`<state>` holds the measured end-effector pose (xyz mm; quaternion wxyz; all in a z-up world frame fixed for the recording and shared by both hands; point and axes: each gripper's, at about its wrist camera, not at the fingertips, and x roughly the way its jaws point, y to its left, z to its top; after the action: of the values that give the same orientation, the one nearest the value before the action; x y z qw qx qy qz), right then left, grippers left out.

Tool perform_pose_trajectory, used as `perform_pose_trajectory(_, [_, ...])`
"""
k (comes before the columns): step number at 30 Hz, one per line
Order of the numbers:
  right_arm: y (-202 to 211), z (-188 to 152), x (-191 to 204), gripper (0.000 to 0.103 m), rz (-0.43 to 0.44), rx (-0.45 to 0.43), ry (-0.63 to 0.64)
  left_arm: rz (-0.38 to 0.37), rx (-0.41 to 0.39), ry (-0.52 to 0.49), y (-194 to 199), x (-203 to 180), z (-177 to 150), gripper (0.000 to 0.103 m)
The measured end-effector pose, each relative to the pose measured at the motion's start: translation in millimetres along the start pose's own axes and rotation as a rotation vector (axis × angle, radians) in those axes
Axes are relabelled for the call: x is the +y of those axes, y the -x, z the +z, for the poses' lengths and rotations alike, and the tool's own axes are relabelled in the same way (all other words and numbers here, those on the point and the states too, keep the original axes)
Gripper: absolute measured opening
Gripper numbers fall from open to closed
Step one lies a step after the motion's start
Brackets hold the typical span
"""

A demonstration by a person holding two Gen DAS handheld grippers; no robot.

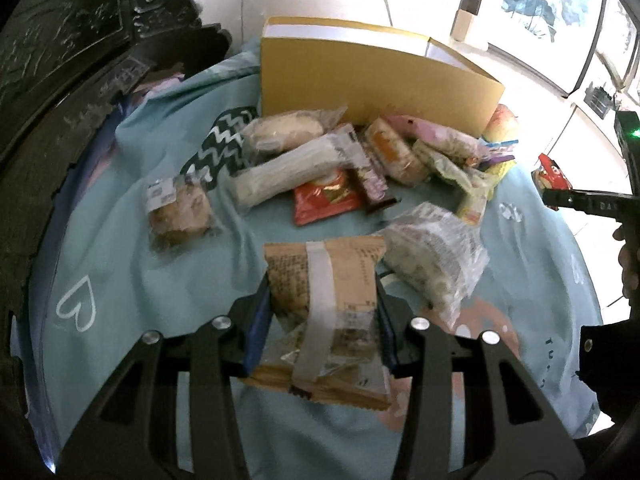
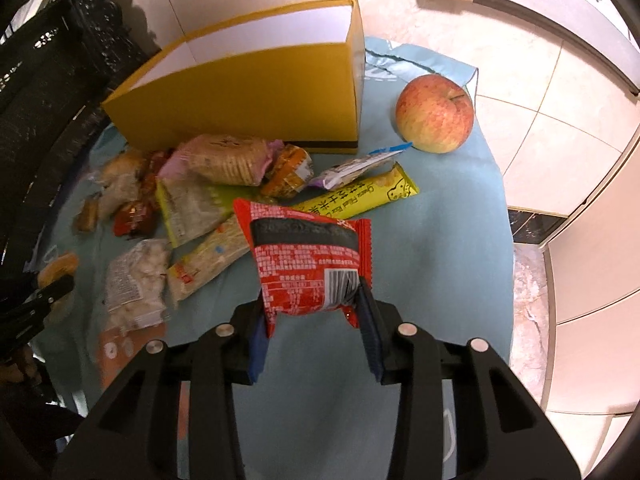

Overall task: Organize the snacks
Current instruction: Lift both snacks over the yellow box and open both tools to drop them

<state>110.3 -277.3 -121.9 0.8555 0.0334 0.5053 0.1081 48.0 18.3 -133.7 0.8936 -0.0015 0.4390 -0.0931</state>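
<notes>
My left gripper (image 1: 322, 292) is shut on a brown snack packet (image 1: 344, 264) with a pale strip down its middle, held just above the teal cloth (image 1: 120, 264). My right gripper (image 2: 312, 296) is shut on a red snack packet (image 2: 308, 248), lifted off the cloth. In the left wrist view that red packet (image 1: 552, 174) shows at the right edge. A loose pile of wrapped snacks (image 1: 336, 168) lies in front of an open yellow box (image 1: 360, 76). The right wrist view has the same box (image 2: 240, 96) behind the pile (image 2: 224, 168).
An apple (image 2: 436, 120) rests on the cloth to the right of the box. Dark carved furniture (image 1: 60, 60) stands close on the left. A clear bag of puffed snacks (image 1: 436, 256) lies right of the brown packet. Tiled floor (image 2: 540, 140) lies beyond the cloth's right edge.
</notes>
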Motion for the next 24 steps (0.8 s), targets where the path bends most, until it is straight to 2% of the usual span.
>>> perform_pose_trajectory(7, [14,4,5,0.04,0.015,-0.037,-0.005,-0.016,-0.035,-0.045,5,-10,15,0.046])
perform_pose_trajectory(12, [30,31,16,0.04,0.02,-0.086,0.035,-0.015,-0.087,-0.063,8,-15,47,0.046])
perform_pose_trajectory(18, [46,97,34,0.04,0.014,-0.166,0.088,0.008,-0.164,-0.035,2,-18,125,0.046])
perform_pose_trajectory(21, [53,140,45,0.04,0.006,-0.214,0.115,0.01,-0.217,0.002,-1,-19,182,0.046])
perform_pose_trajectory(24, [59,184,54,0.04,-0.009,-0.261,0.127,0.02,-0.261,-0.003,-3,-23,236,0.046])
